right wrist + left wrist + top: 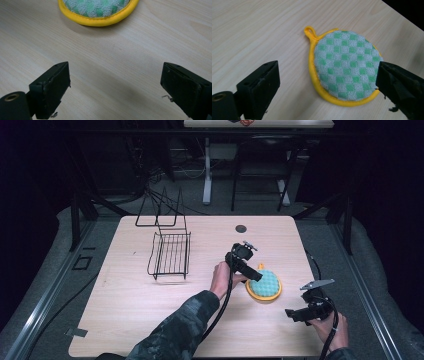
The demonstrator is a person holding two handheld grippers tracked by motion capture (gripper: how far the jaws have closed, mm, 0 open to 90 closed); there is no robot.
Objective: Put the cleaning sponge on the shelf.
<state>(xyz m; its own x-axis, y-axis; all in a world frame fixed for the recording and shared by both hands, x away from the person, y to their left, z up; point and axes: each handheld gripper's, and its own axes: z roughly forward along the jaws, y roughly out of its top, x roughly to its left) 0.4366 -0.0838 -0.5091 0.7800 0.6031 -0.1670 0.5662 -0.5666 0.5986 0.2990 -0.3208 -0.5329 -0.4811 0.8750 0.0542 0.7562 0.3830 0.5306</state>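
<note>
tool (116,90): jaws apart | pad (97,12): ahead | table (112,57): wood

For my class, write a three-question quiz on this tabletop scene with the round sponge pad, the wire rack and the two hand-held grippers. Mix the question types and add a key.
1. True or false: the left gripper has its jaws closed on the sponge pad.
2. Which colour is the pad's rim? A red, B yellow, C blue.
3. Fill in: in the high view, the wire rack stands to the ____ of the pad.

Key
1. False: the jaws stand open, with the pad between them, unpressed.
2. B.
3. Left.

The right gripper hangs open over bare table.
</note>
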